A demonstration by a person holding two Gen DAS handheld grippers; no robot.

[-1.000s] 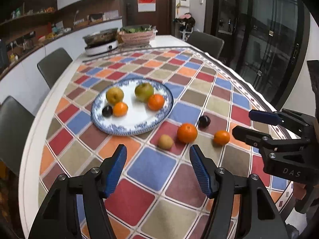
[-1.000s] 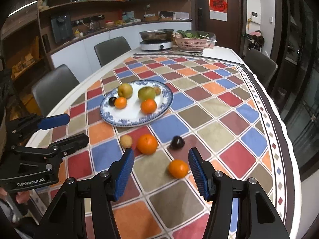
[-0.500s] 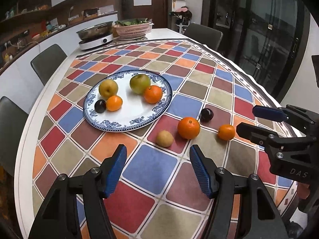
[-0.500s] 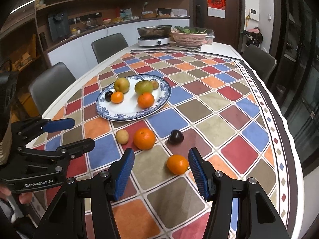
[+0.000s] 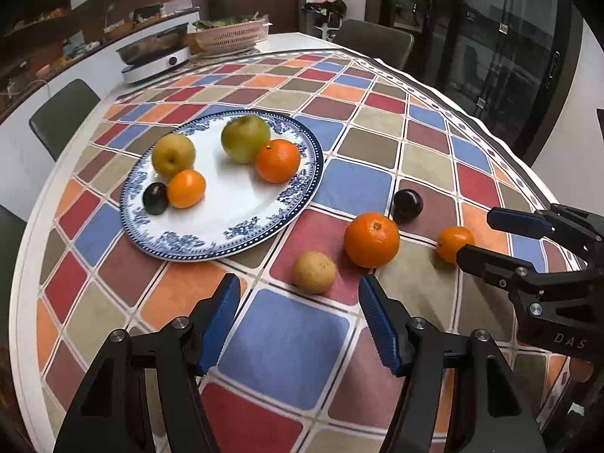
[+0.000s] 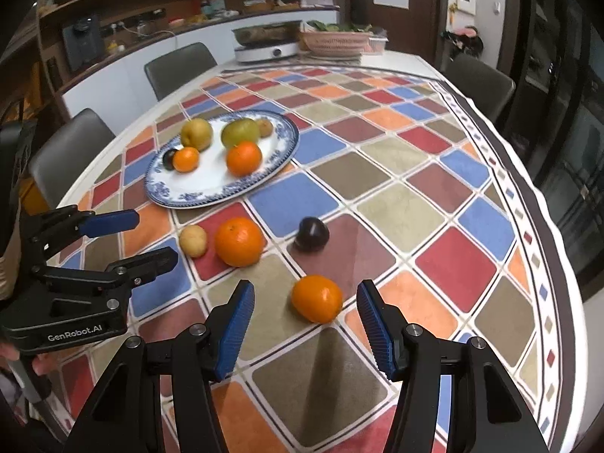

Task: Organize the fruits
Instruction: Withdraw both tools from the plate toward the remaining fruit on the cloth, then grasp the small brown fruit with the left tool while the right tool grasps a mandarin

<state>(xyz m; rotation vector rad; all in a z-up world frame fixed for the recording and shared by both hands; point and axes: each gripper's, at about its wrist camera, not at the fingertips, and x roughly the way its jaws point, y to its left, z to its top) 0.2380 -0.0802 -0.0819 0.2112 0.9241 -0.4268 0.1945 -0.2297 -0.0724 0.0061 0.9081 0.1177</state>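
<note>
A blue-and-white plate (image 5: 226, 222) (image 6: 204, 188) holds several fruits: pears, oranges and a dark plum. Loose on the checked cloth lie a small tan fruit (image 5: 314, 272) (image 6: 193, 241), a big orange (image 5: 372, 239) (image 6: 239, 241), a dark plum (image 5: 407, 205) (image 6: 312, 234) and a small orange (image 5: 453, 243) (image 6: 317, 298). My left gripper (image 5: 298, 292) stands open just short of the tan fruit, nothing between its pads. My right gripper (image 6: 305, 298) is open too, with the small orange lying between its fingertips, untouched. Each gripper also shows in the other's view: the right gripper (image 5: 479, 236), the left gripper (image 6: 151, 238).
The cloth's patterned border and the table edge (image 6: 543, 249) run close on the right. Grey chairs (image 6: 71, 151) stand along the far side. An electric cooker (image 5: 154, 56) and a pink basket of greens (image 5: 230, 34) sit at the table's far end.
Both grippers have sunk and come nearer the loose fruits. The tan fruit now lies just ahead of my left pads, and the small orange sits between my right fingertips. Jaw widths are unchanged.
</note>
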